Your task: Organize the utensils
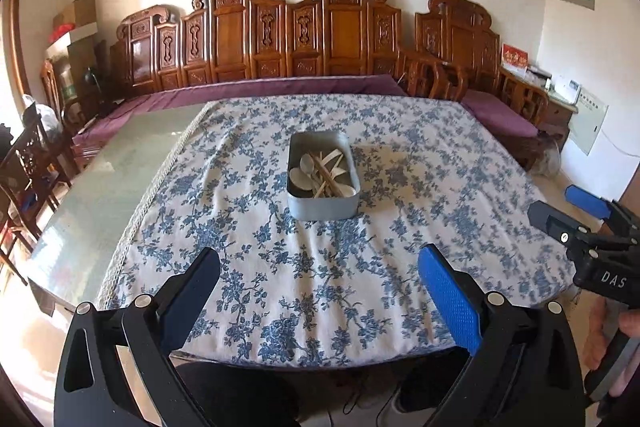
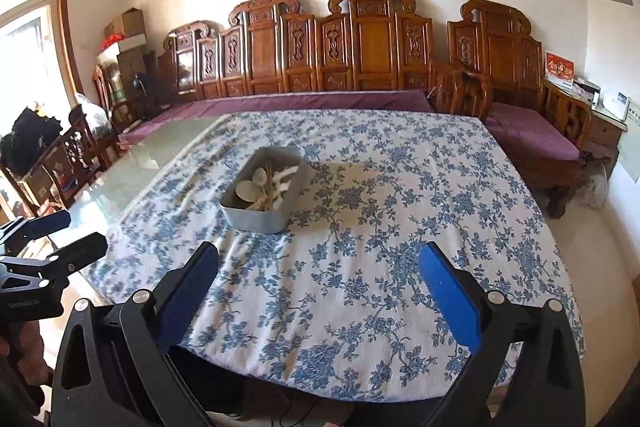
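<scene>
Carved wooden benches back a table under a blue-flowered white cloth [image 1: 320,287]. Mid-cloth, the grey rounded metal tin [image 1: 323,207] holds pale spoons and, seemingly, chopsticks [image 1: 326,175]. Left gripper [image 1: 320,287] and right gripper [image 2: 320,287] hover spread, empty: either sorting completed or unloading pending.

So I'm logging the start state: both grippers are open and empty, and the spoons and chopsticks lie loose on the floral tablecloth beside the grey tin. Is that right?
Not quite. The spoons and chopsticks lie inside the grey tin, not loose on the floral tablecloth; the left wrist view shows it best. The rest holds: the left gripper and right gripper are both open and empty.
</scene>
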`<state>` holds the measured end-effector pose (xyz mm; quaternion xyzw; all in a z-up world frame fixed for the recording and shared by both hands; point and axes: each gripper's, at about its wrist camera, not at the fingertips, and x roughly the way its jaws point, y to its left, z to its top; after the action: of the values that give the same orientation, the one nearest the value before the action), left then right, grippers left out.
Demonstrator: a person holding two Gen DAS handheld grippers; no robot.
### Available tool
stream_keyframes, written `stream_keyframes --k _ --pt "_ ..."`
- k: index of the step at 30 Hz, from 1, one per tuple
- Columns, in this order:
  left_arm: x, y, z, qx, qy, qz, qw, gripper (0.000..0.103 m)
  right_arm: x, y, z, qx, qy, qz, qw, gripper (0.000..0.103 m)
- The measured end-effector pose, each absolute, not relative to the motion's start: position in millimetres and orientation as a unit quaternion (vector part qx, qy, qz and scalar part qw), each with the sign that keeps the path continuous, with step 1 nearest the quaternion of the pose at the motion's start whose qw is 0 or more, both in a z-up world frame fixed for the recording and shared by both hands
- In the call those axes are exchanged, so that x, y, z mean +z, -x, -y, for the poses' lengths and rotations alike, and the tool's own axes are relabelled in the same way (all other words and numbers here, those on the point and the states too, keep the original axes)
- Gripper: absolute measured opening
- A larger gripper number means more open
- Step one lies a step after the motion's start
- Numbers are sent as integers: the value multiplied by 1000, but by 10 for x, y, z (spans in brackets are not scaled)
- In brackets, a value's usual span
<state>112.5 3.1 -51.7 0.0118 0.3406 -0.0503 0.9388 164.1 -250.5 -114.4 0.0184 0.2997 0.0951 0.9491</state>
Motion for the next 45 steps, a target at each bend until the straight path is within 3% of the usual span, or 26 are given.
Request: stream_keyframes --k 20,45 --pt "603 -474 -90 -26 -5 -204 979 96 29 -787 2625 80 -23 -154 985 101" --pt "572 -415 -70 -20 -5 -193 981 96 82 -734 2612 62 -16 -150 987 101"
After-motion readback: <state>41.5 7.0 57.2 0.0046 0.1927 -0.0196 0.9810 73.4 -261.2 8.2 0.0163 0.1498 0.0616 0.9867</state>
